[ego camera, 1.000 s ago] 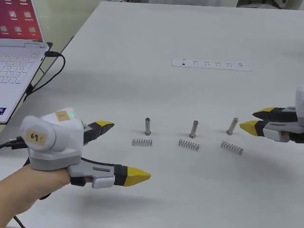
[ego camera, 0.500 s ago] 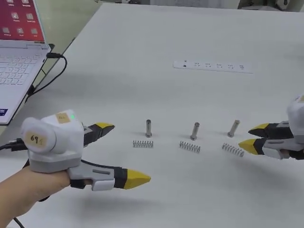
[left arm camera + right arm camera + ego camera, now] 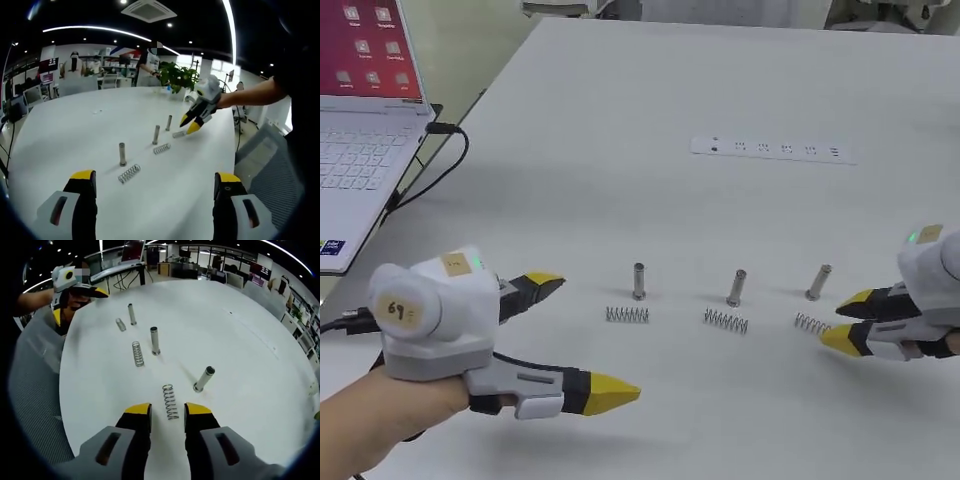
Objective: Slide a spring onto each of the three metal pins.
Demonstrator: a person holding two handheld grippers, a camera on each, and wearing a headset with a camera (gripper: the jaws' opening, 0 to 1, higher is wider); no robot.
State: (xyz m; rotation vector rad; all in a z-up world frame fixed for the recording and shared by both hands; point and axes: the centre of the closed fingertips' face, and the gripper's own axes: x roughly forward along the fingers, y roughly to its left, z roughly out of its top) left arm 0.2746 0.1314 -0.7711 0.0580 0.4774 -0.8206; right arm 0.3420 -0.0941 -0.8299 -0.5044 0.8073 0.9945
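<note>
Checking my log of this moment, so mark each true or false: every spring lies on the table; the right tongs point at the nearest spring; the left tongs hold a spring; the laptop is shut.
Every spring lies on the table, none on a pin: true.
The right tongs point at the nearest spring: true.
The left tongs hold a spring: false, they are open and empty.
The laptop is shut: false, it is open, screen lit.

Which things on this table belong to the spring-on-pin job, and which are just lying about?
Job in hand, by head view position:
left pin, middle pin, right pin
left spring, middle spring, right spring, none on a pin yet
left gripper, right gripper

Lying about:
laptop
cable
power strip
</note>
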